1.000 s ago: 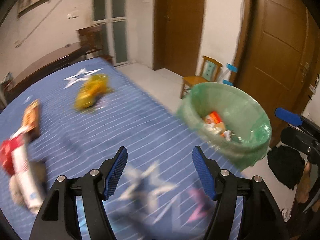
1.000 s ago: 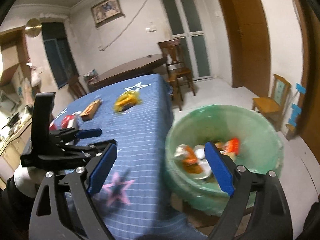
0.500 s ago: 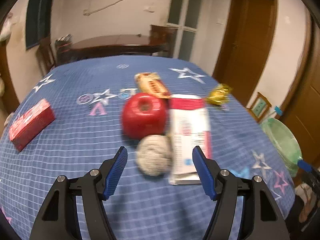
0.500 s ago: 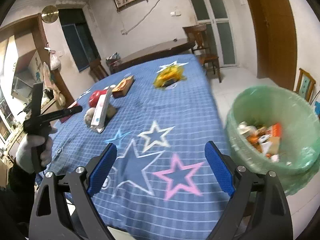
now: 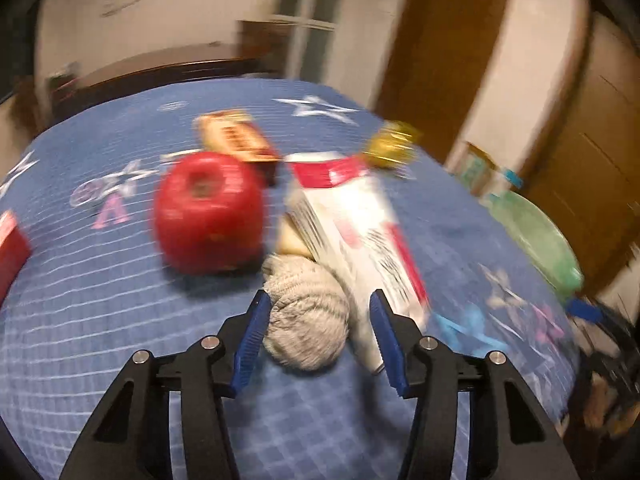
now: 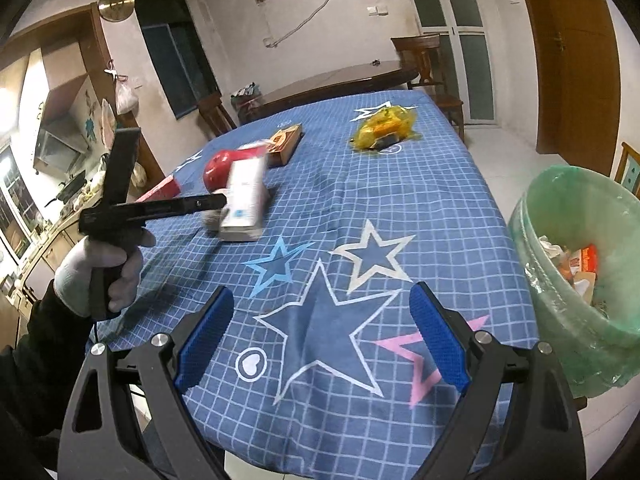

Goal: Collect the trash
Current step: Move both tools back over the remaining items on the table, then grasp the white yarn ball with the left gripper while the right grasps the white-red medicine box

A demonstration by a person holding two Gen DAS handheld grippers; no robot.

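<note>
My left gripper is open, its blue fingers on either side of a grey crumpled wad on the blue star tablecloth. A white and red carton leans on the wad's right side, a red apple sits to its left. The right wrist view shows the left gripper at the carton and apple. My right gripper is open and empty above the table's near edge. The green-lined trash bin with litter stands to its right.
An orange box and a yellow wrapper bag lie farther back on the table. A red box lies at the left. Chairs, a dark wooden table and doors stand behind.
My left gripper swung from the bin to the table and closed in on the grey wad, which now sits between its fingers. My right gripper moved left, from over the bin to the table edge.
</note>
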